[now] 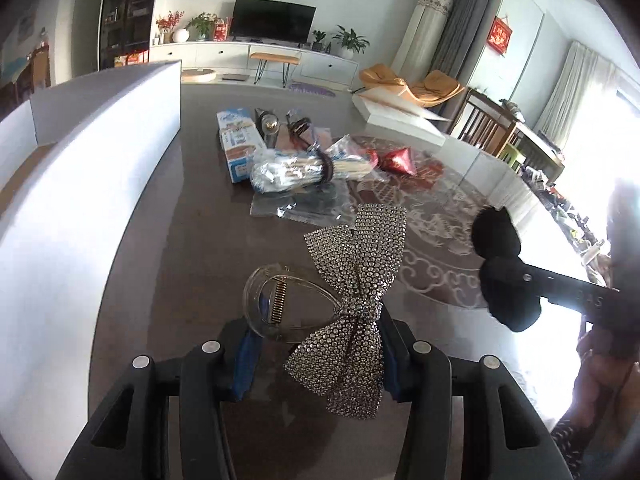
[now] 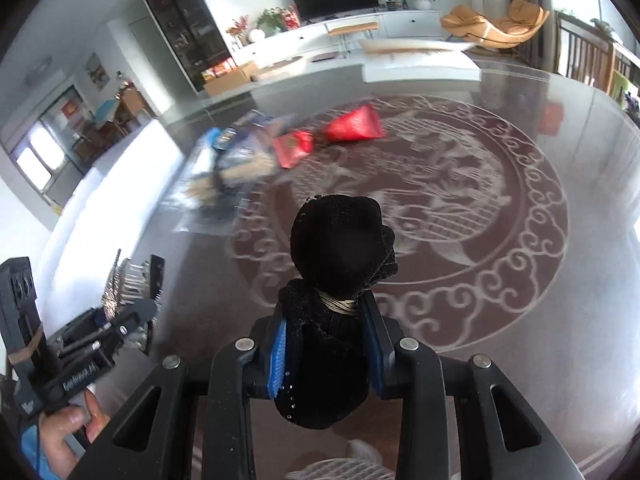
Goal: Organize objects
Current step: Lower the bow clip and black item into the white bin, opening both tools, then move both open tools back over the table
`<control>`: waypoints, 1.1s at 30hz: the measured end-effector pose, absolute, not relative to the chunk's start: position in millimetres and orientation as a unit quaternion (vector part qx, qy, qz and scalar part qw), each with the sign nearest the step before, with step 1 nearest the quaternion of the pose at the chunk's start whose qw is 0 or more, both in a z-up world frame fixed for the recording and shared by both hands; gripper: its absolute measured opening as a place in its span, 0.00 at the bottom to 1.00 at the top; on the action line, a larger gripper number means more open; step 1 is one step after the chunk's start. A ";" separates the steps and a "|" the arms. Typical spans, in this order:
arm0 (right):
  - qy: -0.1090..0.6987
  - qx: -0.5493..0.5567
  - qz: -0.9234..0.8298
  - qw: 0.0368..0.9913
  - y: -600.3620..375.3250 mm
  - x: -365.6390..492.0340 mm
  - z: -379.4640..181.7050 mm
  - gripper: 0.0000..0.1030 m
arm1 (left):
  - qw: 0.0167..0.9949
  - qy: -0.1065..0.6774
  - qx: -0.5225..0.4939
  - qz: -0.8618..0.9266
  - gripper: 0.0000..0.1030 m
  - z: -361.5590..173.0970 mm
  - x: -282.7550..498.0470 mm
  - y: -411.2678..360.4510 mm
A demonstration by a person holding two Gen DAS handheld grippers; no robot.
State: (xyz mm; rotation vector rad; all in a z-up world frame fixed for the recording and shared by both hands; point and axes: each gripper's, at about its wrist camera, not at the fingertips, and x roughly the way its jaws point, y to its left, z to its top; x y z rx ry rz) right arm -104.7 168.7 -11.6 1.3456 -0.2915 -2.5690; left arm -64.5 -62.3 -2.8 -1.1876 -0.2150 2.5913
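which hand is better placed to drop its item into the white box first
Left, probably: the left gripper, clamping the rhinestone bow hair clip, is right beside the white box; the right gripper is farther off.

We look from just behind each gripper's two fingers, down and forward over the dark glass table [image 1: 160,264] toward the television [image 1: 273,19] on the far wall, close enough that the fingers fill the bottom of each frame. Both views share the pile of packets [image 1: 288,168] and the red pouches [image 2: 354,124] mid-table. The left view catches the right gripper [image 1: 505,276] at its right edge; the right view shows the left gripper [image 2: 132,300] at lower left.
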 end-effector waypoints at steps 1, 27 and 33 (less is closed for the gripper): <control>-0.097 0.451 -0.878 0.129 157.0 -104.3 -1.0 0.32 | 0.148 -0.081 -0.401 0.900 0.48 10.8 -56.3 -67.6; -0.002 0.354 -0.907 0.227 -4.7 -90.2 38.0 0.97 | -0.066 -0.035 -0.364 0.928 0.91 70.7 6.4 -215.3; 0.007 0.409 -0.910 0.060 114.6 -89.2 -26.0 0.97 | 0.106 -0.032 -0.378 0.919 1.00 70.5 1.9 -94.6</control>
